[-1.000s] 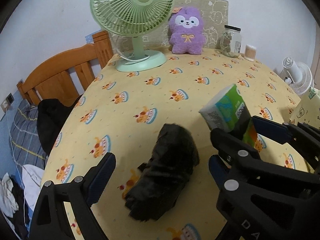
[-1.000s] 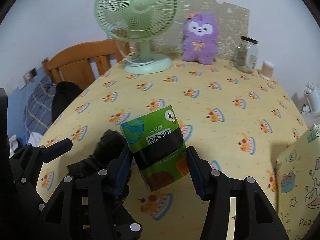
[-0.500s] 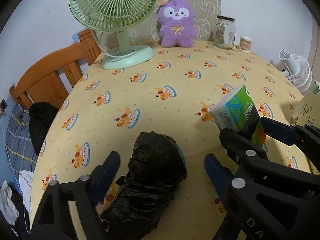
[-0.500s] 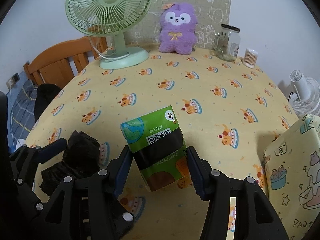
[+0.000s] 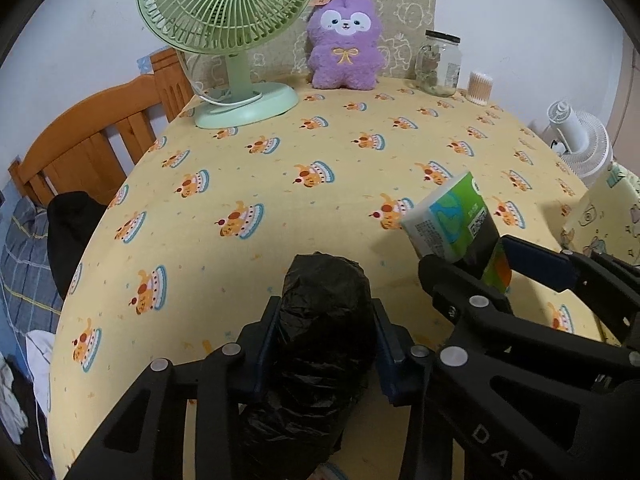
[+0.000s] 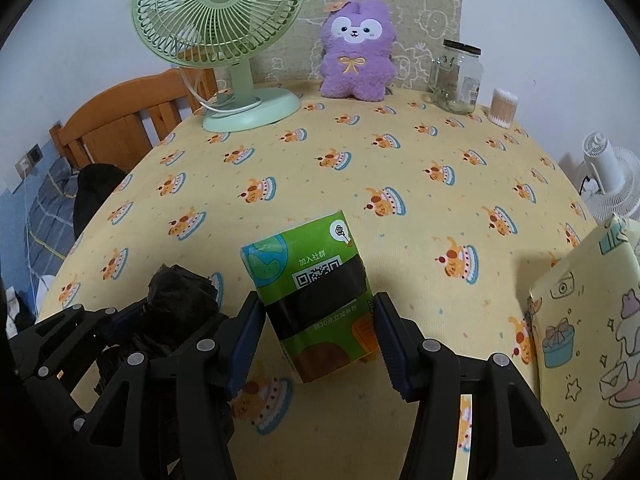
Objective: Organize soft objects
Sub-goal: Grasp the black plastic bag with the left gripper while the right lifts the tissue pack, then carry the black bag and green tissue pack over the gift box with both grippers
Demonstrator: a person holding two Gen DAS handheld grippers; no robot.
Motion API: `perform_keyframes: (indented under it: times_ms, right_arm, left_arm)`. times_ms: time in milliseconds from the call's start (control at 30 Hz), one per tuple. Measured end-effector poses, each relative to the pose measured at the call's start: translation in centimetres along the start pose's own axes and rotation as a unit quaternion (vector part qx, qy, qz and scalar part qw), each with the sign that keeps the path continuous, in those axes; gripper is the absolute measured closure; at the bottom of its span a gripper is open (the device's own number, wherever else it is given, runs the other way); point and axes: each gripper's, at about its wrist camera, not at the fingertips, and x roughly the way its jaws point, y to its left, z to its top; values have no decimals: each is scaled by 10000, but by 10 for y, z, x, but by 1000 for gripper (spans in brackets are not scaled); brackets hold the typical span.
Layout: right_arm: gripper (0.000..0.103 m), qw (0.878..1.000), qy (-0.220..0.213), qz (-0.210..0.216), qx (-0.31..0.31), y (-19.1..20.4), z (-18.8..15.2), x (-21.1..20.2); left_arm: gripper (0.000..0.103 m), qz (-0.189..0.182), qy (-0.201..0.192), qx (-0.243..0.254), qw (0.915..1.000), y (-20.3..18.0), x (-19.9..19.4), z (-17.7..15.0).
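Left wrist view: a tabletop (image 5: 320, 184) draped in soft yellow cloth printed with little cakes fills the scene, backed by a pale wall. At the far edge stand a mint-green plastic desk fan (image 5: 230, 36) with a round wire cage, a fluffy purple plush toy (image 5: 345, 44), a clear glass jar (image 5: 438, 64) with a dark lid, and a small tub of cotton swabs (image 5: 479, 87). A wooden bed frame (image 5: 92, 144) with slats and checked blue bedding lies off to the left; a white fan (image 5: 580, 144) stands off to the right. The left gripper (image 5: 326, 340) is closing its jaws, blue pads pressing both sides of a crinkled, glossy black plastic bag bundle (image 5: 324, 340) on the cloth in the near foreground. To the right, the right gripper (image 5: 484, 264) carries a green tissue pack (image 5: 452, 220).

Right wrist view: the same cloth, fan (image 6: 220, 28), plush toy (image 6: 356, 52), jar (image 6: 458, 76) and swab tub (image 6: 504, 107) line the far edge. The right gripper (image 6: 320, 332) pinches the tissue pack (image 6: 316, 296) by its sides, tilted above the cloth; its smooth film wrapper shows a black band and a square code. The black bundle (image 6: 180, 304) sits lower left within the left gripper (image 6: 160, 328). A pale yellow paper gift bag (image 6: 588, 320) with cartoon drawings stands at the right edge.
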Motion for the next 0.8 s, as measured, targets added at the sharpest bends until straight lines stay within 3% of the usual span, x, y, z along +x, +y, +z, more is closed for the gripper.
perform_keyframes:
  times_ms: [800]
  right_arm:
    - [44,9985,-520,70,126,-26,-12,-79]
  left_arm:
    - [61,-62,-585,-105,9982,-39,-72,-4]
